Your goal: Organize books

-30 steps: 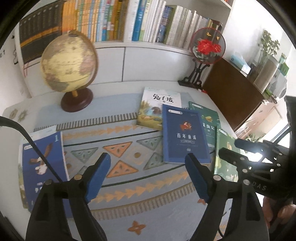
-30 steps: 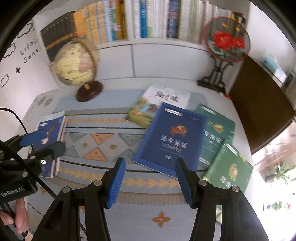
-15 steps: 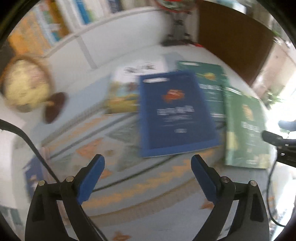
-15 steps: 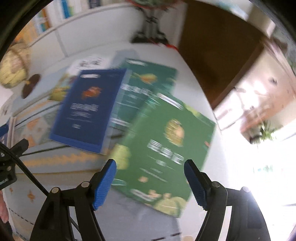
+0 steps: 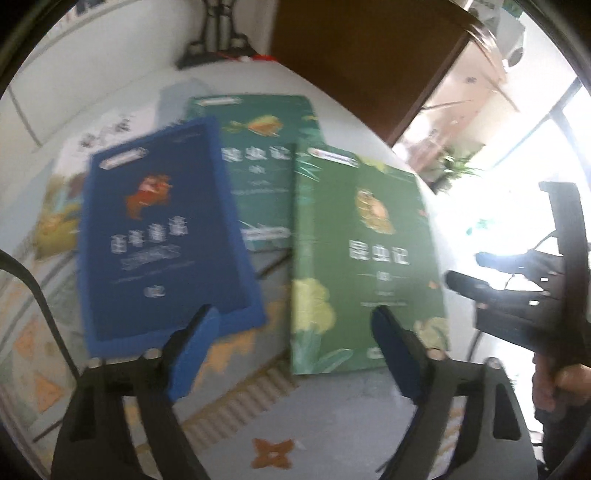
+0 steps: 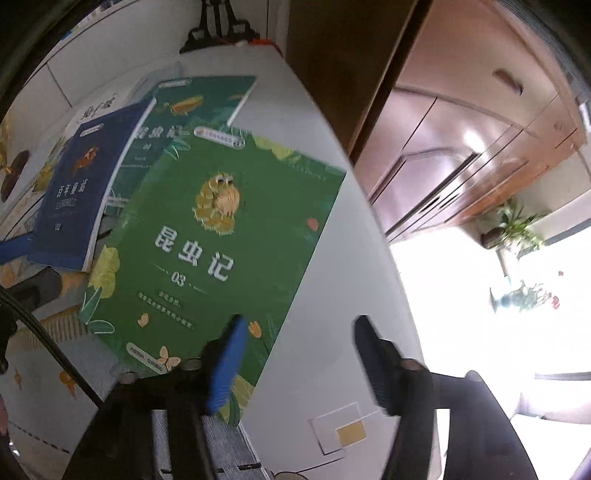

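Observation:
Several books lie overlapped on the patterned mat. A bright green book (image 5: 365, 254) (image 6: 210, 243) is nearest the table's right edge. A dark green book (image 5: 258, 162) (image 6: 184, 110) lies behind it, a blue book (image 5: 162, 236) (image 6: 79, 192) to its left, and a white-and-yellow book (image 5: 74, 177) (image 6: 99, 107) is partly hidden under the blue one. My left gripper (image 5: 291, 332) is open above the gap between the blue and bright green books. My right gripper (image 6: 299, 343) is open and empty over the bright green book's near right corner and the bare tabletop.
The white table's right edge (image 6: 369, 236) curves just right of the bright green book. A dark wooden cabinet (image 6: 461, 122) stands beyond it. A black ornament stand (image 6: 218, 26) is at the back. The right gripper also shows in the left wrist view (image 5: 517, 291).
Both grippers have swung to the right and moved closer to the books. The globe and the left book stack have left view. The bright green book now fills the right wrist view.

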Demonstrator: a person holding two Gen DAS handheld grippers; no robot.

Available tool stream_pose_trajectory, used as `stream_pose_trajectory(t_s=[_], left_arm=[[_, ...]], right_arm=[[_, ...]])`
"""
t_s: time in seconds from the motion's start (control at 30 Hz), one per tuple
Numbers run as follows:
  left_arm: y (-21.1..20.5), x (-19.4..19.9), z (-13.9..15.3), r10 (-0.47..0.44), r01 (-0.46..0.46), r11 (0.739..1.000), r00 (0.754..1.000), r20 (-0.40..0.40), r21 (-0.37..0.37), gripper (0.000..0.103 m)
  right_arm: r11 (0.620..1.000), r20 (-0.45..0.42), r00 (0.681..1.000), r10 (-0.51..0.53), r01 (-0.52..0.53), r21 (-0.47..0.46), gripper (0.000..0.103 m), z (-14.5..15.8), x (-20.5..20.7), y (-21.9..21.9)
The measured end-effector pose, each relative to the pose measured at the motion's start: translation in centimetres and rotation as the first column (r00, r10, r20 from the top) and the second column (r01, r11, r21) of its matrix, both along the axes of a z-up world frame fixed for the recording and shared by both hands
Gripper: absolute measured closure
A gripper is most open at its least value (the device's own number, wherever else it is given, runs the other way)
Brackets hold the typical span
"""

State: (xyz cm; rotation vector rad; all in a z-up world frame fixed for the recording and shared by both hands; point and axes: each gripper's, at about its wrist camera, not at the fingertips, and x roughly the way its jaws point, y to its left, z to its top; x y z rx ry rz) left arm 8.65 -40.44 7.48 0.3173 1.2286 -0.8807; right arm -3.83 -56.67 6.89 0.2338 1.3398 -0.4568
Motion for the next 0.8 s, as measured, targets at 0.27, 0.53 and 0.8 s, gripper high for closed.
stream_pose_trajectory(t_s=[0.27,0.53,0.8], left_arm=[[-1.2,0.5,-1.5,-0.006,0.001,0.999,0.996,-0.093,-0.054,0.034],[-3.9,1.5,-3.5,-0.021,0.022,1.000,0.993,-0.112,0.008,0.034],[-4.5,1.3,-4.6,0.004,0.000,0.999,0.990,-0.140,0.032,0.042]], right_arm=[[0.985,0.030,0.997,-0.070,0.064,0.161,0.051,-1.8,-0.6,-1.7],[0.967,0.071,0.992,-0.106,0.086,0.242,0.052,-2.6,-0.7,-2.3],[0.963,0.092,0.989,-0.116,0.090,0.255,0.052,-2.7,-0.2,-2.7]])
